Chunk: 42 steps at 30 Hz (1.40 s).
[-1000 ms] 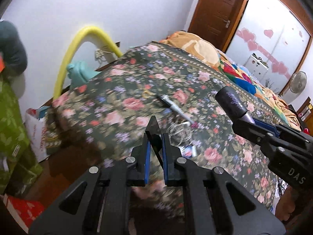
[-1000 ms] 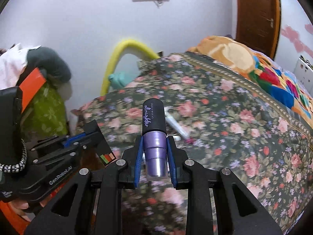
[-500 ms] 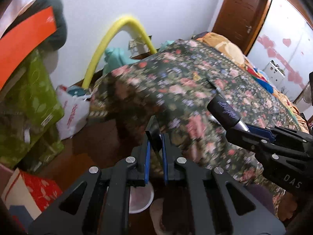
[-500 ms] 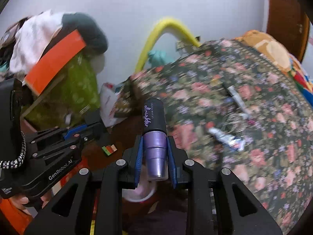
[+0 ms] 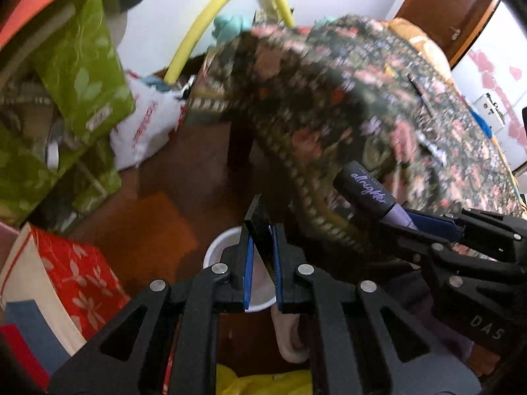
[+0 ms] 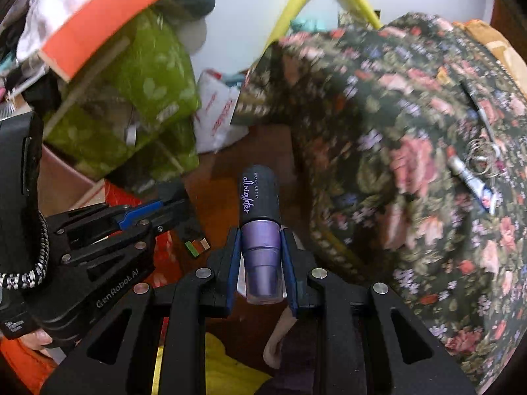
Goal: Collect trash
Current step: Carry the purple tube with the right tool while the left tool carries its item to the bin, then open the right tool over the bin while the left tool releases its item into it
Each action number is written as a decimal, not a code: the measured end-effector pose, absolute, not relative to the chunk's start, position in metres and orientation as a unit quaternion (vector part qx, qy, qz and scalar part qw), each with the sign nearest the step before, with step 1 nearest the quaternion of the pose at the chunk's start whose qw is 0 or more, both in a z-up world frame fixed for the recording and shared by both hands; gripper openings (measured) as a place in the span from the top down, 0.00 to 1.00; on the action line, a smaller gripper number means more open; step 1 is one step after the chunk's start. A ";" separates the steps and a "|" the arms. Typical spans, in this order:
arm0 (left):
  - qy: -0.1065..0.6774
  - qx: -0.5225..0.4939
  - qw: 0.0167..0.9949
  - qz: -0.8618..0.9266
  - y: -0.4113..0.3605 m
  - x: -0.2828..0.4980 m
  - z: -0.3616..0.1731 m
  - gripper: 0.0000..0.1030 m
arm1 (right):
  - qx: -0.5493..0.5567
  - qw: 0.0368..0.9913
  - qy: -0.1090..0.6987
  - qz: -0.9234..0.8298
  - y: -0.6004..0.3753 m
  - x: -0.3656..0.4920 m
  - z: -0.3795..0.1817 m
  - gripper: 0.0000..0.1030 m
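Note:
My right gripper (image 6: 261,256) is shut on a purple spray bottle with a black cap (image 6: 260,217); the bottle also shows in the left wrist view (image 5: 372,194). My left gripper (image 5: 262,250) is shut on a thin black card-like box (image 5: 258,227), whose coloured end shows in the right wrist view (image 6: 192,233). Both hover over the brown floor beside the bed. A white round bin (image 5: 227,250) sits on the floor right under the left gripper, mostly hidden by the fingers. A tube (image 6: 471,181) and a pen (image 6: 481,112) lie on the flowered bedspread (image 6: 411,151).
Green patterned bags (image 5: 75,75) and a white plastic bag (image 5: 145,125) are piled at the left. A red flowered box (image 5: 69,273) stands on the floor at lower left. A yellow foam arch (image 5: 230,6) leans by the wall. Yellow cloth (image 5: 263,381) lies below the grippers.
Both grippers have swung left and down, off the bed to the floor beside it, each still holding its item. The white bin has come into view under the left gripper.

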State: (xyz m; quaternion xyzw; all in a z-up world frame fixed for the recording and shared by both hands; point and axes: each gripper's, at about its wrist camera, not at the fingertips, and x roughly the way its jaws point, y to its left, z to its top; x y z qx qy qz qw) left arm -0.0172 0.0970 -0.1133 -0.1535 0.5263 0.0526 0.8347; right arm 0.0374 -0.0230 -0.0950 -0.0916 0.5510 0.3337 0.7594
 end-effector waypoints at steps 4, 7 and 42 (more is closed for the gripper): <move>0.550 -0.159 0.818 0.056 0.102 -0.021 -0.137 0.91 | -0.104 0.739 0.580 0.328 -0.013 0.039 -0.118 0.79; 0.566 -0.166 0.806 0.059 0.106 -0.024 -0.153 0.91 | -0.111 0.727 0.595 0.324 -0.006 0.040 -0.132 0.79; 0.611 -0.195 0.766 0.047 0.108 -0.005 -0.187 0.76 | -0.110 0.723 0.609 0.308 -0.005 0.057 -0.141 0.59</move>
